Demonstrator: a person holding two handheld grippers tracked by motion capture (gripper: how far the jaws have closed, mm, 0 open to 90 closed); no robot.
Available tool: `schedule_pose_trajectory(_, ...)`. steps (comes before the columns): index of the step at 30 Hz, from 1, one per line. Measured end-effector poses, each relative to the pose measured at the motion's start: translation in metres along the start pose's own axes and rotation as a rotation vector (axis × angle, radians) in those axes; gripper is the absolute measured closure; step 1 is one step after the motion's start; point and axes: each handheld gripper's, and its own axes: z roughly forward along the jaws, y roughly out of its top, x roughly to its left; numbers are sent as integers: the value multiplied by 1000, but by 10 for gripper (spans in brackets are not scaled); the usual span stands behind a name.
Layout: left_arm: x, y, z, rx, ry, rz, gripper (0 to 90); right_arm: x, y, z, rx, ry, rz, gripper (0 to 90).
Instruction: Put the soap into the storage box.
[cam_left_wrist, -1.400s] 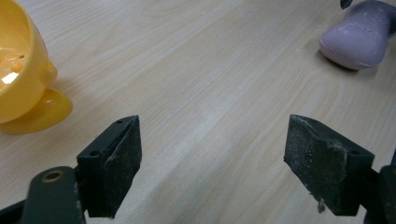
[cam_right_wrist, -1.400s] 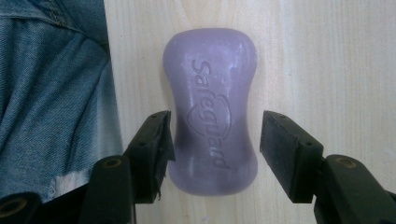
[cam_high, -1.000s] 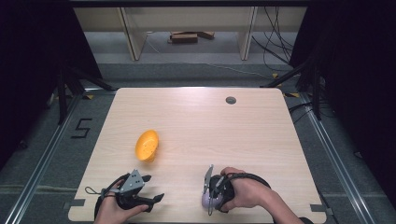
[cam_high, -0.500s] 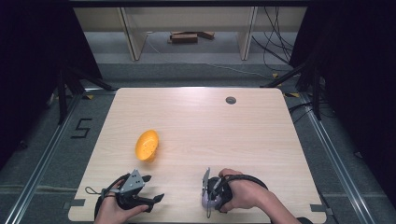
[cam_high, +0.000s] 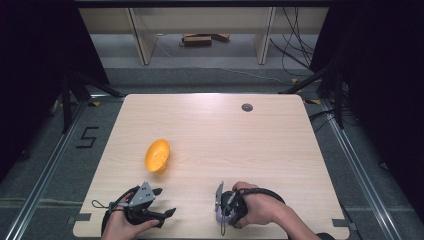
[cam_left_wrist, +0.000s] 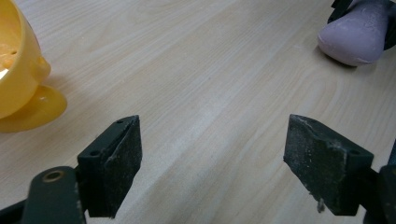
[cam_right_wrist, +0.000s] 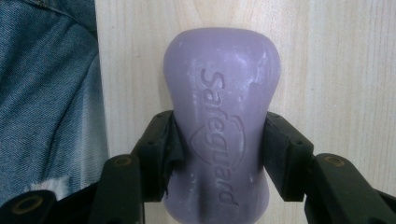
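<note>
The right gripper (cam_right_wrist: 217, 154) has just been closing its jaws, and now both black pads press against the waist of a purple bar of soap (cam_right_wrist: 222, 121), one on each flank, so the bar is clamped between them. The soap's rounded end pokes out past the fingertips, and the word pressed into its face runs along the length of the jaws. It lies on the pale wooden table (cam_high: 260, 145), close to the near edge; in the right gripper view the edge runs just beside one finger, with blue denim beyond it. From the high view the right hand (cam_high: 255, 206) wraps the gripper's body, and a bit of purple shows under it. The left gripper (cam_left_wrist: 212, 161) rests a little way off, its jaws standing wide apart with only bare wood between the pads. Ahead of those fingers and off to one side sits a yellow bowl-like dish (cam_left_wrist: 21, 79), tipped on its side with its round foot touching the table. Ahead on the other side, farther off, is the purple soap (cam_left_wrist: 357, 32), well clear of the left gripper's fingers.
</note>
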Motion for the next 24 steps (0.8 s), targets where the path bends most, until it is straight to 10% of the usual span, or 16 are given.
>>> schedule_pose_trajectory(11, 0, 0, 0, -2, -6, -8, 189, 7, -1, 0, -32, -75, -49, 501)
schedule_pose_trajectory(24, -2, 1, 0, -21, -39, -50, 200, 16, -7, -7, -109, -161, 15, 502)
